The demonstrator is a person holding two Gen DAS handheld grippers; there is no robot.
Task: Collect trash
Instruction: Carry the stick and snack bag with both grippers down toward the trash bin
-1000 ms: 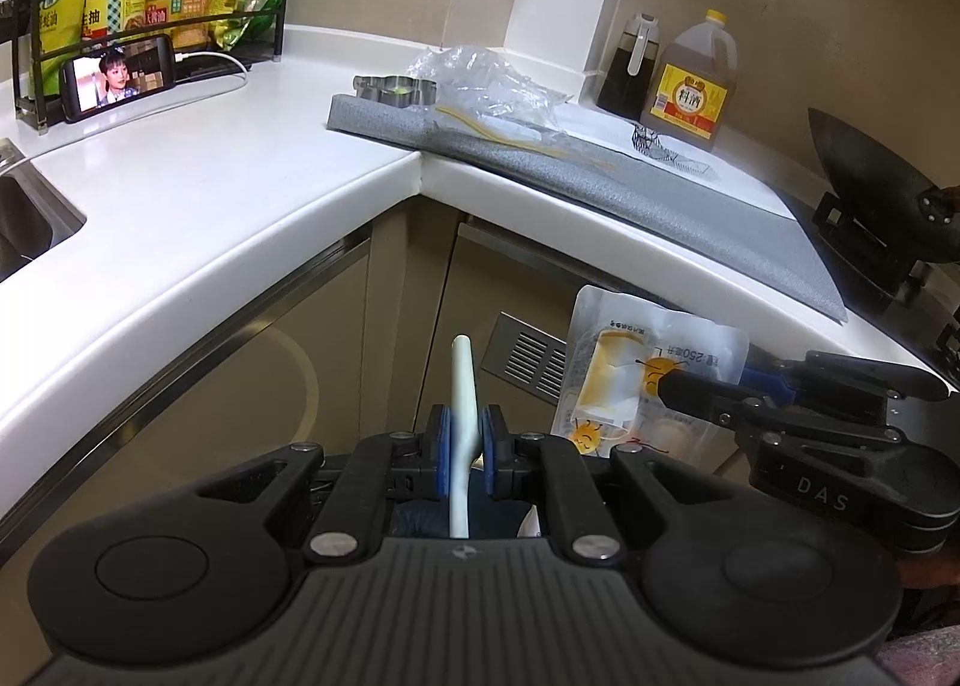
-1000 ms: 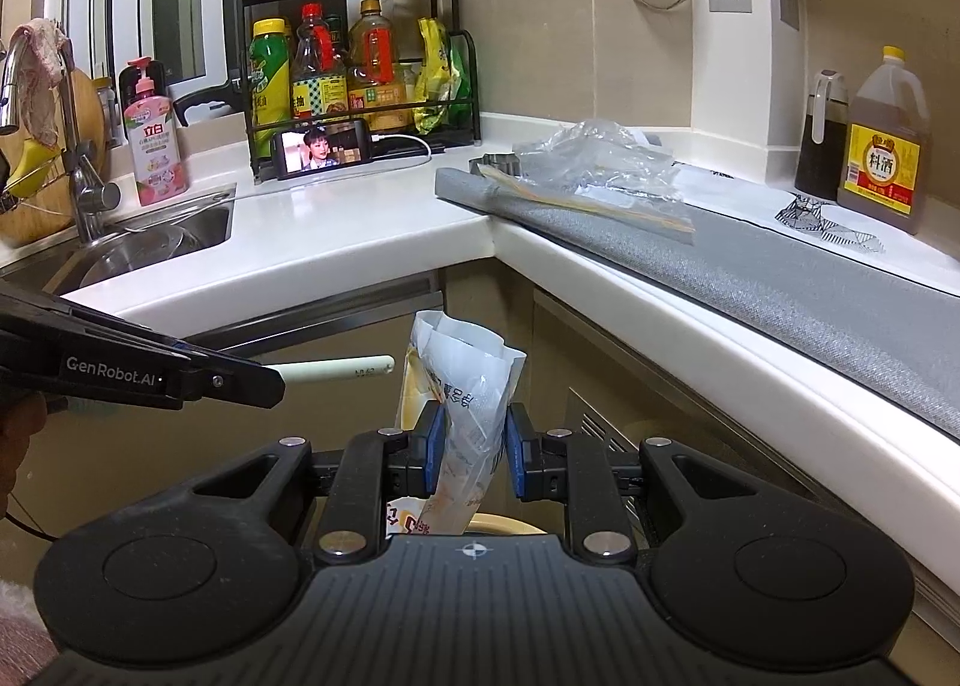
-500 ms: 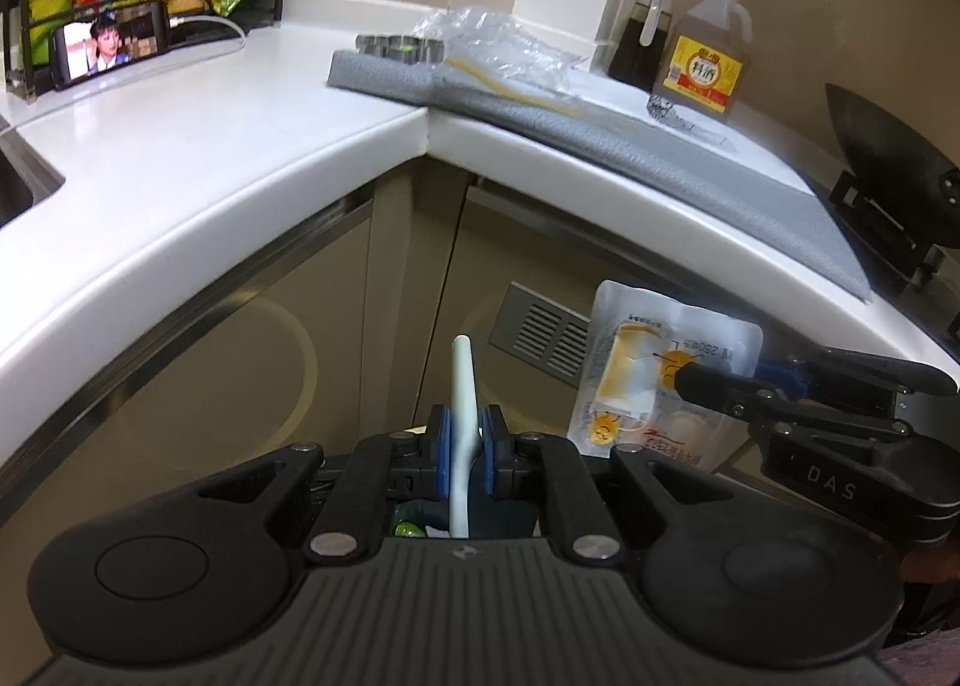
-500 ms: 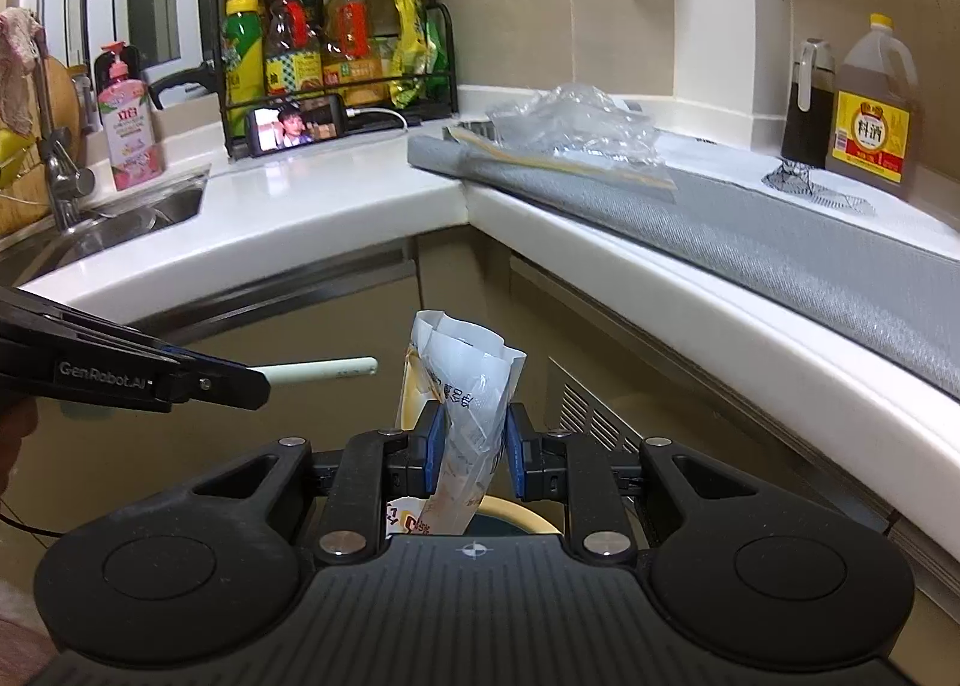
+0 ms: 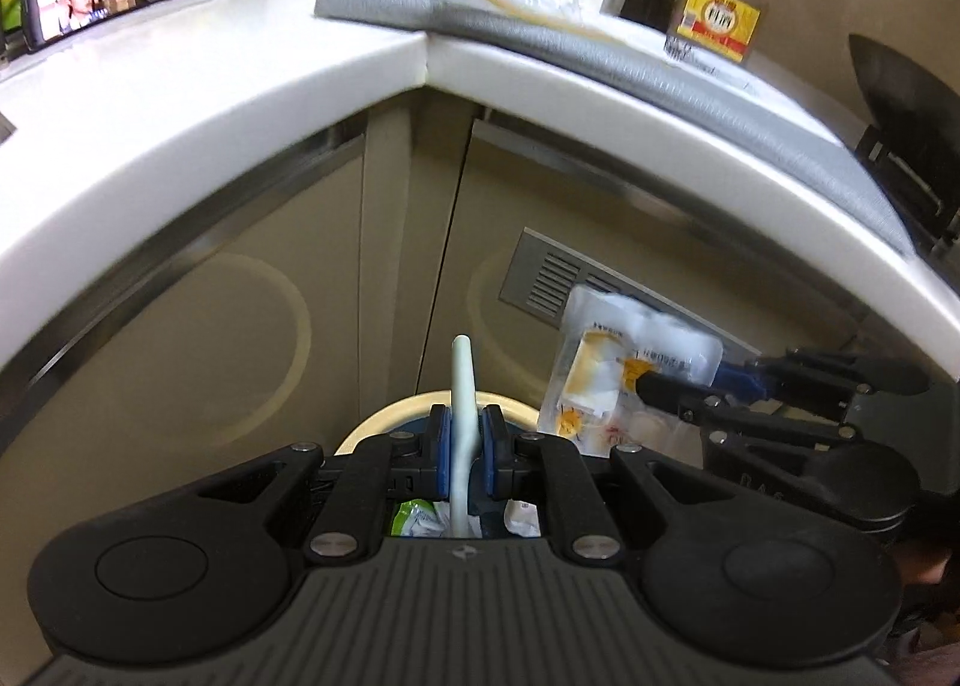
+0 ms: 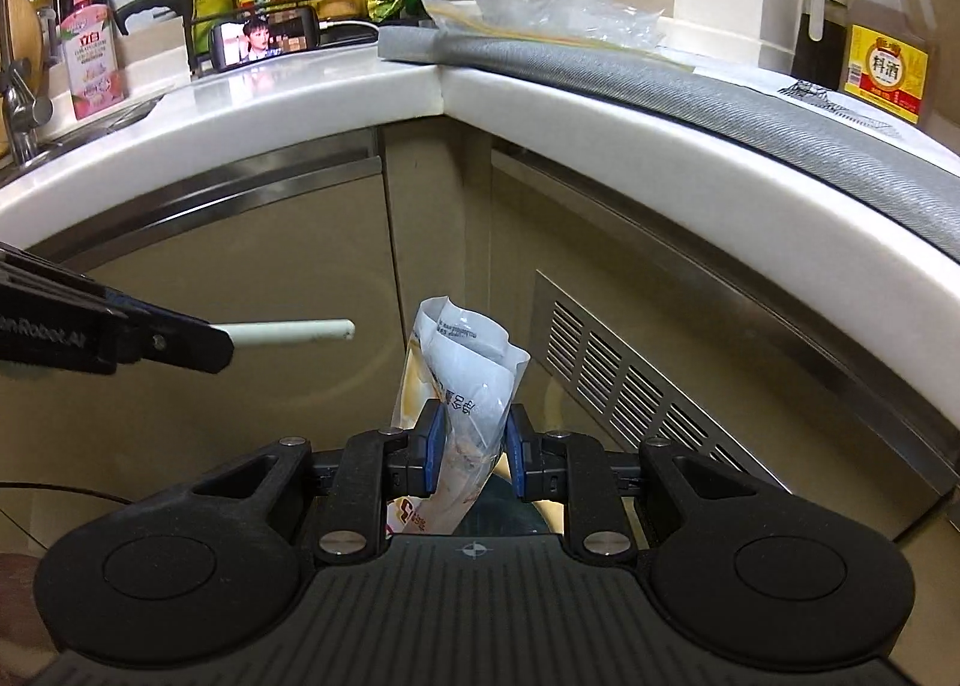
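Left wrist view: the left gripper (image 5: 462,449) is nearly closed, pinching a pale stick (image 5: 462,386) that pokes up. Under it sits a bin (image 5: 372,427) with trash inside. Beside it, the right gripper (image 6: 475,449) squeezes a crumpled pouch (image 6: 465,374) over the bin, below the white counter (image 6: 540,98).

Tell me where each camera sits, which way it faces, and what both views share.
Left wrist: on the left gripper, aimed down at the bin; its fingers pinch a pale stick.
Right wrist: on the right gripper, facing the cabinet corner, clamping a snack bag.
Shared: each view shows the other gripper, the grey mat and the phone.
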